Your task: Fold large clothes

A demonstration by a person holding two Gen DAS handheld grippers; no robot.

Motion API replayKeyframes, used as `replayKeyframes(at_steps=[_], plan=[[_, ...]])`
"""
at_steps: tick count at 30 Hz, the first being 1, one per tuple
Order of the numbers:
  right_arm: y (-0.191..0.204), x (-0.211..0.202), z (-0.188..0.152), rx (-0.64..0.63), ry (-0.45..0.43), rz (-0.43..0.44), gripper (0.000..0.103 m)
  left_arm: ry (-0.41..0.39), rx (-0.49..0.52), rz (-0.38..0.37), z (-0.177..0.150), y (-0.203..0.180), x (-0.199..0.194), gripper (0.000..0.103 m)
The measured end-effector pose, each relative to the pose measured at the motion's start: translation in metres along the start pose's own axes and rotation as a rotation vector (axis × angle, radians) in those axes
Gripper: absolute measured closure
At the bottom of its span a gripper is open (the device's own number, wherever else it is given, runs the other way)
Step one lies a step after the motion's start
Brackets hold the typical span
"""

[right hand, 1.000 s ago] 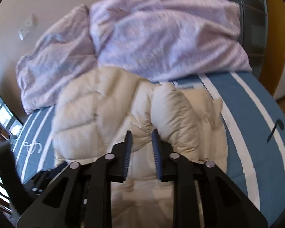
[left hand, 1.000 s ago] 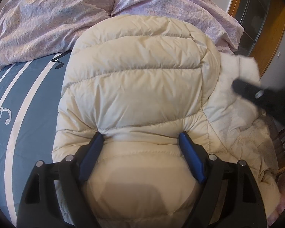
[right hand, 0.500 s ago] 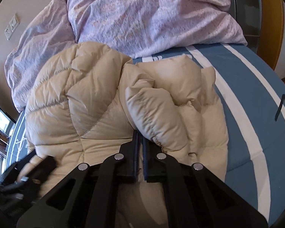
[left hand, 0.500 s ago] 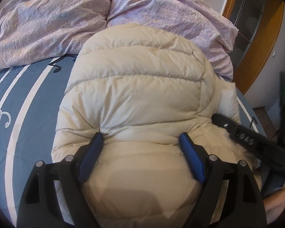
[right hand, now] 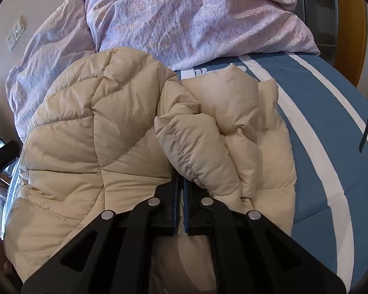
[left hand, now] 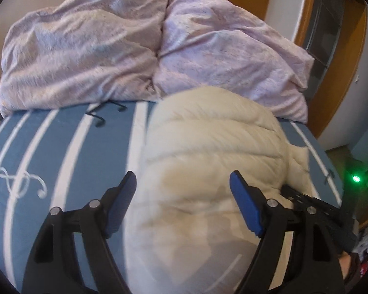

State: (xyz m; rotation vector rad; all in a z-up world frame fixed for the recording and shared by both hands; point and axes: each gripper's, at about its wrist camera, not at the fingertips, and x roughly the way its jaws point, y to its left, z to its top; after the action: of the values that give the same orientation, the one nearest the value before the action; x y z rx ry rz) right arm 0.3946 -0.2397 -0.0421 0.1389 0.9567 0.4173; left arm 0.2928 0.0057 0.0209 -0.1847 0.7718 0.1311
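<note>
A cream puffy down jacket (left hand: 208,161) lies bunched on the blue striped bed. My left gripper (left hand: 182,183) is open and held above the jacket's near part, touching nothing. In the right wrist view the jacket (right hand: 98,132) fills the middle, with a sleeve (right hand: 198,147) folded over its right side. My right gripper (right hand: 180,178) is shut on the jacket fabric at the sleeve's cuff edge. The right gripper's black frame (left hand: 314,205) shows at the right of the left wrist view.
Two lilac pillows (left hand: 90,56) (right hand: 196,17) lie at the head of the bed behind the jacket. The blue sheet with white stripes (left hand: 49,147) (right hand: 331,122) is bare left and right of the jacket. A wooden door frame (left hand: 343,78) stands at the right.
My left gripper has lifted off the jacket and pulled back and left. My right gripper closed on the sleeve fabric and stays shut.
</note>
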Motion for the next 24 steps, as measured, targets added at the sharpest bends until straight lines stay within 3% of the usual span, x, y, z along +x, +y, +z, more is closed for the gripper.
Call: replayKeyframes(at_steps=[3, 12, 24], plan=[[-0.001, 0.000, 0.000, 0.002, -0.002, 0.008, 0.103, 0.012, 0.034, 0.048, 0.006, 0.004, 0.014, 0.024], [-0.003, -0.001, -0.003, 0.001, -0.026, 0.019, 0.103, 0.035, 0.126, 0.063, -0.010, -0.007, 0.047, 0.024], [-0.004, -0.001, -0.005, 0.021, -0.050, 0.024, 0.103, 0.029, 0.124, 0.049, -0.027, -0.009, 0.072, 0.024]])
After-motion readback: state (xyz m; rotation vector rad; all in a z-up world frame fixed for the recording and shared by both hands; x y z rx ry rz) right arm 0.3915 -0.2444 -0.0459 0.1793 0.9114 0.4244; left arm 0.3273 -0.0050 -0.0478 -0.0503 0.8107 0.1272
